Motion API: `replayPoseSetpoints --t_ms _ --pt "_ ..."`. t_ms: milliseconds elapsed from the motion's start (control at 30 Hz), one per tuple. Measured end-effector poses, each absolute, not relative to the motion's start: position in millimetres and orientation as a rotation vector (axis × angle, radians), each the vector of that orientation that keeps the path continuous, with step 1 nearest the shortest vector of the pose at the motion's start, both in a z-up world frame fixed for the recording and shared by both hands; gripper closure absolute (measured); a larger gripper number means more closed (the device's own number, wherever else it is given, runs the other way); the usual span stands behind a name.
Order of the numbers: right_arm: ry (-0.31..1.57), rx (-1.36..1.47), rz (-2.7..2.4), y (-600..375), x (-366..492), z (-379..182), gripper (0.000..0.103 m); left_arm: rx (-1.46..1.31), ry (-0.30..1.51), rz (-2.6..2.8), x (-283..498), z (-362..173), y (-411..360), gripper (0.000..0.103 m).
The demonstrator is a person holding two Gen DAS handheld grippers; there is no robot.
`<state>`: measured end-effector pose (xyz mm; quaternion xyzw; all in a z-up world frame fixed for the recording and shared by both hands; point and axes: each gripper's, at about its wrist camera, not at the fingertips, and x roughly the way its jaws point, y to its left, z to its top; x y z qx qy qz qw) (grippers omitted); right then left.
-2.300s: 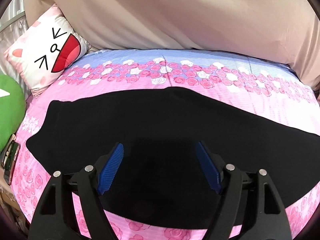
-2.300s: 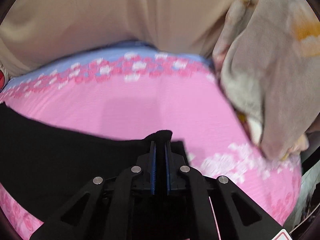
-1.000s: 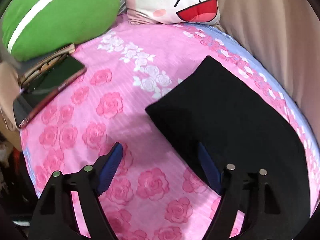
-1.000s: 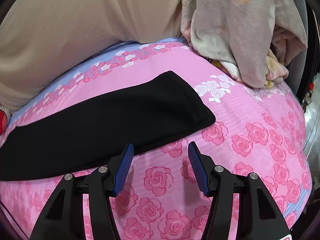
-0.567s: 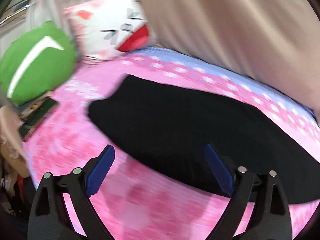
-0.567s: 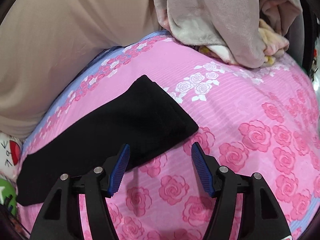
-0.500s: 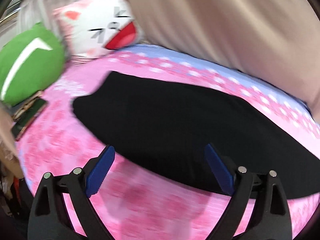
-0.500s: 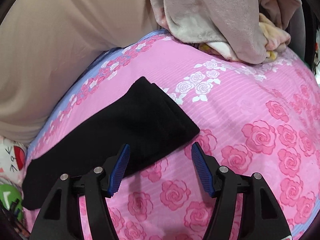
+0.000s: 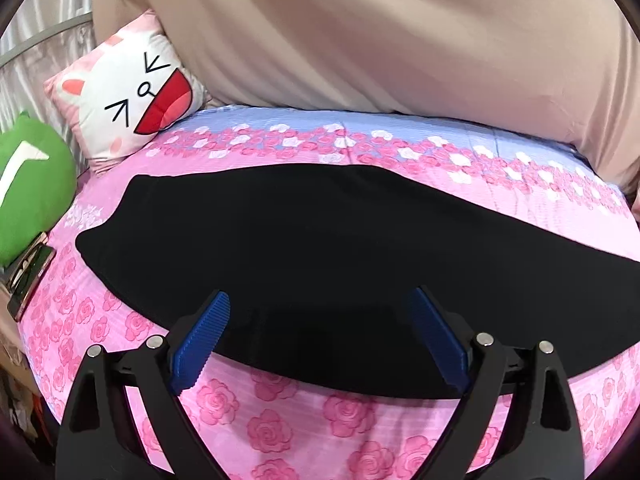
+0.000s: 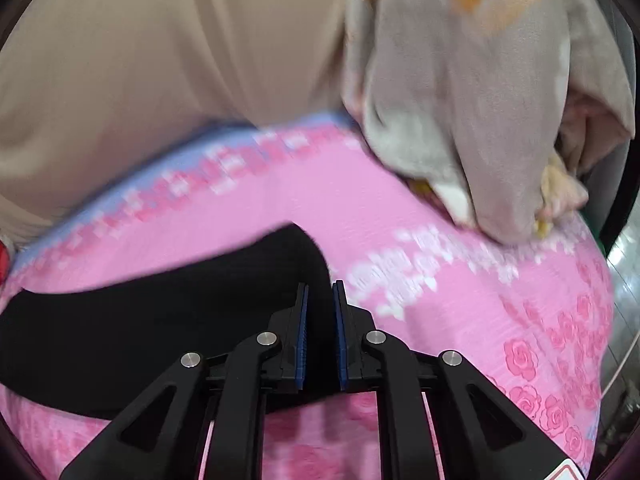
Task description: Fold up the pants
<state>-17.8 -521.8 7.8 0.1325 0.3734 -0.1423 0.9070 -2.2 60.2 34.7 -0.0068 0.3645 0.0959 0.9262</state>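
The black pants (image 9: 320, 248) lie flat as one long strip across the pink rose bed sheet (image 9: 280, 428). My left gripper (image 9: 320, 304) is open, its blue pads just above the near edge of the pants' middle, holding nothing. In the right wrist view my right gripper (image 10: 319, 292) is shut on the right end of the pants (image 10: 160, 320), with black cloth pinched between the blue pads. The far tip of that end sticks up beyond the fingers.
A cat-face pillow (image 9: 132, 100) and a green cushion (image 9: 28, 184) sit at the bed's left end, with a phone (image 9: 30, 276) beside them. A grey blanket heap (image 10: 480, 100) lies at the right end. Beige fabric (image 9: 360, 32) runs along the far side.
My right gripper has moved down onto the right end of the pants and closed on it. My left gripper has swung from the left end to the middle, still open.
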Motion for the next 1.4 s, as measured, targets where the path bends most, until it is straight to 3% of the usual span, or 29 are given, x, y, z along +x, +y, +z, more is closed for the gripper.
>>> replayPoseSetpoints --t_ms 33,100,133,167,333,533,567,633,833,1033,1267,1400 --pt "0.850 0.288 -0.293 -527.8 -11.1 -11.2 0.088 -0.008 0.757 0.188 -0.6 32.0 57.1 0.013" --pt "0.811 0.301 -0.295 -526.8 -22.4 -3.2 0.078 0.002 0.769 0.188 0.6 28.5 53.7 0.013" --pt "0.788 0.297 -0.321 -525.5 -29.1 3.0 0.056 0.005 0.774 0.179 1.5 26.9 52.0 0.013" --pt "0.767 0.298 -0.341 -524.7 -35.7 8.1 0.043 0.005 0.774 0.174 1.4 26.4 50.4 0.013" --pt "0.779 0.441 -0.285 -529.0 -59.1 0.5 0.037 -0.011 0.787 0.148 4.1 17.1 49.2 0.013" --pt "0.797 0.539 -0.234 -528.4 -42.7 -14.5 0.041 -0.025 0.789 0.128 -3.2 10.5 51.8 0.013" --pt "0.799 0.555 -0.235 -527.4 -39.5 -16.2 0.049 -0.033 0.790 0.122 -5.6 8.5 55.3 0.013" --pt "0.812 0.549 -0.245 -520.9 -30.1 -17.4 0.086 -0.039 0.792 0.118 -8.0 5.8 60.2 0.013" --pt "0.688 0.427 -0.141 -446.6 -19.3 42.6 0.086 -0.066 0.802 0.114 -14.2 -4.2 79.7 0.013" --pt "0.667 0.222 0.129 -298.0 7.7 84.1 0.086 -0.134 0.787 0.081 -18.9 -6.7 89.8 0.013" --pt "0.783 0.063 0.377 -145.2 35.4 46.2 0.085 -0.217 0.777 0.051 -23.3 -10.0 103.6 0.012" --pt "0.872 -0.058 0.383 -102.1 38.0 2.7 0.077 -0.282 0.781 0.040 -23.5 -13.3 115.1 0.012"
